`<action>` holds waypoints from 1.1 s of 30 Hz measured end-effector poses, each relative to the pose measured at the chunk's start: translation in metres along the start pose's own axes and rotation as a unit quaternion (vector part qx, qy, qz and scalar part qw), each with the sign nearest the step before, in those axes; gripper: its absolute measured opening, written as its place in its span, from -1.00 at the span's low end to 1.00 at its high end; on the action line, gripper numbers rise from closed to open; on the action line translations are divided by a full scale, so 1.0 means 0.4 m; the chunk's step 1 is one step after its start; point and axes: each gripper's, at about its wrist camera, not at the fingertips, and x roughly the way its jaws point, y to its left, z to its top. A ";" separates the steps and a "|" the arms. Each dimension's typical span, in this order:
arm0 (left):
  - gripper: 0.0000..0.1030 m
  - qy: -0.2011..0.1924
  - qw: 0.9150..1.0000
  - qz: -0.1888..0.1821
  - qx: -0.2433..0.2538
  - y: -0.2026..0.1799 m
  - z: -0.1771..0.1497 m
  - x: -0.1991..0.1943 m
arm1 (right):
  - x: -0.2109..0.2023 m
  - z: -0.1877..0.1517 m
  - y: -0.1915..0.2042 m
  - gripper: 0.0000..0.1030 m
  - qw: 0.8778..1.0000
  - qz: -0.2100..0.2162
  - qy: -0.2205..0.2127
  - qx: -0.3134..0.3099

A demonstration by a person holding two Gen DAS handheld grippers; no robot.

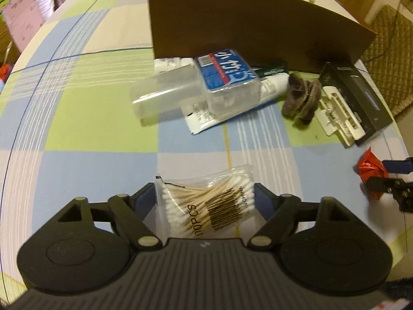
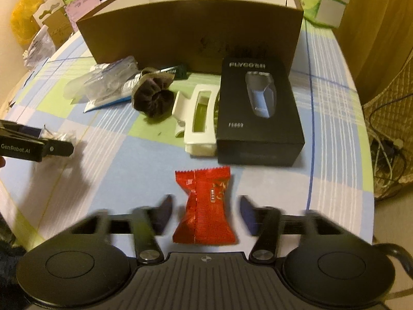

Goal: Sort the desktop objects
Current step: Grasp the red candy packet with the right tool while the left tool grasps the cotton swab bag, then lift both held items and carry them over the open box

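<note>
Clear plastic wraps the cotton swab bag (image 1: pixel 206 201), which lies on the checked tablecloth (image 1: pixel 77 118) between the fingers of the left gripper (image 1: pixel 205 197). The jaws stand spread, and each blue pad sits just beside one edge of the bag; whether they press on it I cannot tell. Ahead of this gripper lie a transparent case (image 1: pixel 165 90), a blue tissue pack (image 1: pixel 227 69) and a white tube (image 1: pixel 268 87), and behind them stands the brown cardboard box (image 1: pixel 245 25).

The right gripper (image 2: pixel 205 213) is also spread. The red snack packet (image 2: pixel 205 206) lies on the cloth between its fingers, with a gap on both sides, so nothing pinches it. Straight ahead of this gripper are a black shaver box (image 2: pixel 258 113) and, touching its left side, a white plastic holder (image 2: pixel 198 118). Further ahead and to the left lies a dark scrunchie (image 2: pixel 155 98). The left gripper shows at the far left edge of this view.
</note>
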 end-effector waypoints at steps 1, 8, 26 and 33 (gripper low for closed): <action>0.54 0.000 1.000 0.002 -0.004 0.000 0.001 0.001 | 0.003 0.001 0.002 0.21 1.000 -0.001 -0.001 -0.003; 0.33 -0.003 1.000 0.003 0.008 -0.025 -0.006 0.010 | 0.024 -0.011 0.017 -0.42 1.000 -0.013 0.008 -0.021; 0.30 -0.036 0.995 -0.027 0.090 -0.065 0.024 -0.103 | -0.072 0.040 0.030 -0.48 0.999 0.037 -0.007 0.013; 0.30 -0.077 0.988 -0.047 0.121 -0.051 0.124 -0.178 | -0.128 0.147 0.060 -0.48 0.997 0.050 -0.048 0.018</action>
